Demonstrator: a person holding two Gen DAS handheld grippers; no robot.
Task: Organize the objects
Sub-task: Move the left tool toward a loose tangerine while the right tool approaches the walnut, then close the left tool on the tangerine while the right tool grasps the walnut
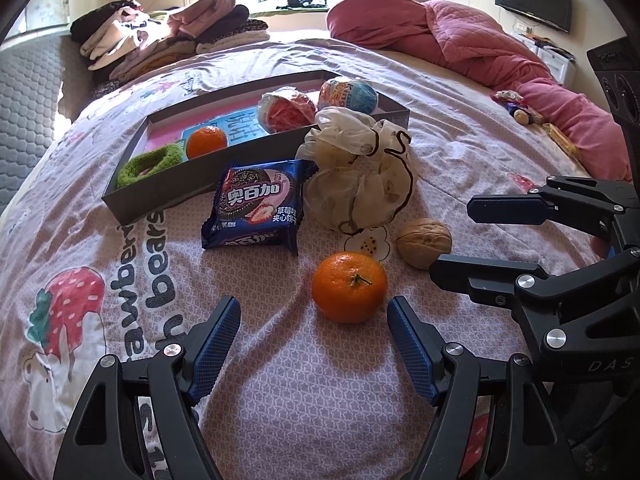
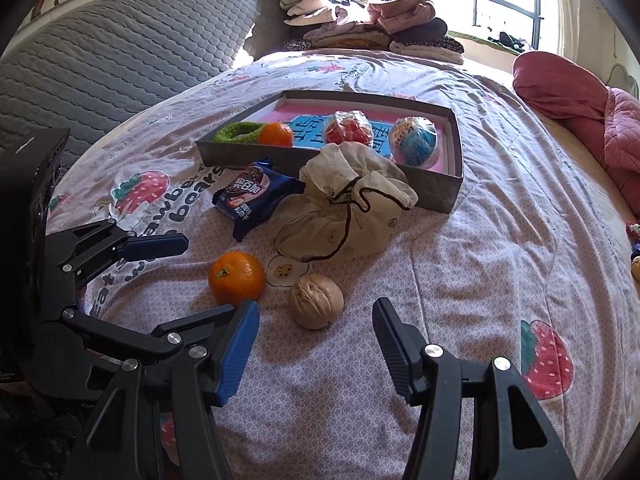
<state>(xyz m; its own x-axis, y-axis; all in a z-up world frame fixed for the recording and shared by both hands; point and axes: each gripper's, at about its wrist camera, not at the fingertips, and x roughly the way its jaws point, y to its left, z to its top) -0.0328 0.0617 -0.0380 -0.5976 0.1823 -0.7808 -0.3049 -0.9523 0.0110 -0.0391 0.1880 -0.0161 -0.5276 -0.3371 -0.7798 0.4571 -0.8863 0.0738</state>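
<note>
— Orange mandarin (image 1: 349, 286) waits on the bed (image 1: 320, 380), just ahead of the left gripper (image 1: 314, 322), fingers wide and empty.
— And the tray (image 1: 160, 188)?
— Four items in. Walnut (image 2: 316, 300), biscuit packet (image 1: 258, 204), pouch (image 1: 360, 184) remain; right gripper (image 2: 316, 334) gapes, empty.

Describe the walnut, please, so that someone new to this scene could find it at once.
On the patterned bedspread, in front of the shallow grey box, loose items lie near a crumpled cloth pouch. Nearest the camera, the walnut sits beside a tangerine; it alone is tan, wrinkled and hard-shelled.
</note>
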